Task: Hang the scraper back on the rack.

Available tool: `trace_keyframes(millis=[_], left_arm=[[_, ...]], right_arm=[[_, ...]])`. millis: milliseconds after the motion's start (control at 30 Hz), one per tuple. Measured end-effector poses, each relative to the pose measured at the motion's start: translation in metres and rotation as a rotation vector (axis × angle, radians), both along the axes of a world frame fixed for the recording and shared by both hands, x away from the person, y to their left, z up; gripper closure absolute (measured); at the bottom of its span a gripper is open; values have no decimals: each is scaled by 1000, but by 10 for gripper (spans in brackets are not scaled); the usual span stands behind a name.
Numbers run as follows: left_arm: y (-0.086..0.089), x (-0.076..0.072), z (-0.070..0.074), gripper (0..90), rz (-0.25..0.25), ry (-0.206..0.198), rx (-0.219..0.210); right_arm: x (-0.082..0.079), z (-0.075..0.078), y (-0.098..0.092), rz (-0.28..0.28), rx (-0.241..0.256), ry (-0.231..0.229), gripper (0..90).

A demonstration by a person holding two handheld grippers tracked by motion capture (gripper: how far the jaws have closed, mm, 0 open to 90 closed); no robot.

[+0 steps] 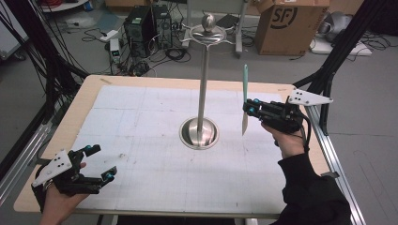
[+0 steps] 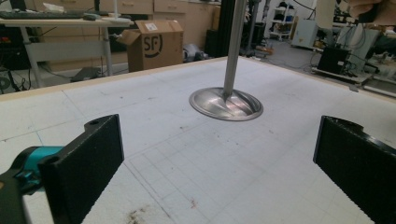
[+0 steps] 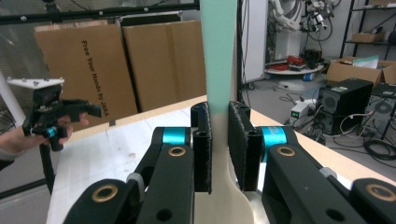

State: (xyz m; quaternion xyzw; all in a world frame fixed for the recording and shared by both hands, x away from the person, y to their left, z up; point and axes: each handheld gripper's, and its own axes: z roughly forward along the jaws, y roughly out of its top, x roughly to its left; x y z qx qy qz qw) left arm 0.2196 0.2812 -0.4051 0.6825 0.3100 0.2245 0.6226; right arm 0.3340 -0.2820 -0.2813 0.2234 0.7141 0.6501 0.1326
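Right gripper (image 1: 247,108): fingers clamped on upright spatula (image 1: 244,101), held above counter (image 1: 141,140). Left gripper (image 1: 99,163): fingers spread wide, nothing held.

The left gripper (image 1: 96,162) rests low at the near left, its jaws wide apart. The right gripper (image 1: 248,108) is raised at the right, jaws closed together.

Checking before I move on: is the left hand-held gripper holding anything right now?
No, the left hand-held gripper has its jaws wide apart with just the white mat between them.
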Motion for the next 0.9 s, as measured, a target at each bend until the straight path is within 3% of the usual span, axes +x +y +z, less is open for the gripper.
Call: trace_keyframes(millis=[433, 667, 900], left_arm=[[-3, 0, 1, 23, -25, -7, -6], [1, 0, 1, 23, 4, -17, -14], [-1, 1, 0, 22, -2, -11, -7]], right_arm=[[16, 24, 9, -17, 4, 6, 804], [20, 32, 15, -2, -12, 0, 803], [22, 38, 18, -11, -13, -2, 803]])
